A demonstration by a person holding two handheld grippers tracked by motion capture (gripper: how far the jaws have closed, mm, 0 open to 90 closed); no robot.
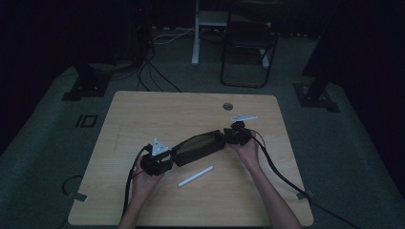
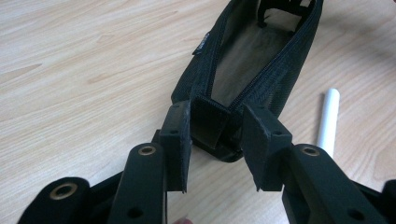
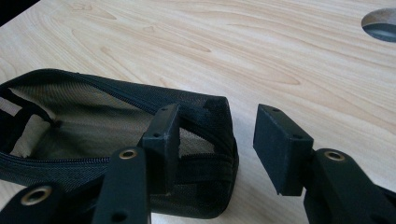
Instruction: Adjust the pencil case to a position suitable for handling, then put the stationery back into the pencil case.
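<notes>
Surface under inspection is a light wooden table (image 1: 167, 109) with rounded corners and a round cable hole (image 1: 227, 106) near its far edge. It stands on grey carpet in a dim room, with a dark folding chair (image 1: 248, 43) and a white post (image 1: 196, 33) beyond it and cables trailing across the floor. A black zip pouch (image 1: 198, 145) lies slantwise at mid-table, zip open and tan lining showing. My left gripper (image 1: 171, 155) is at the pouch's near end and my right gripper (image 1: 225, 137) at its far end. In the left gripper view, my left gripper (image 2: 218, 114) straddles the pouch's (image 2: 243, 56) end tab. One pad sits against the tab and the other stands just off it, so I record that tool as released, not clamped. In the right gripper view, my right gripper (image 3: 219, 114) has one pad at the pouch's (image 3: 93, 116) end wall. The other pad stands clear with bare wood showing between, so that tool too is unclenched. A white stick (image 1: 196, 176) lies just beside the pouch on my side, apart from it and from both tools. Bare wood runs from the pouch to the far and left edges and from the stick to the near edge. The right gripper sits nearer the right edge.
</notes>
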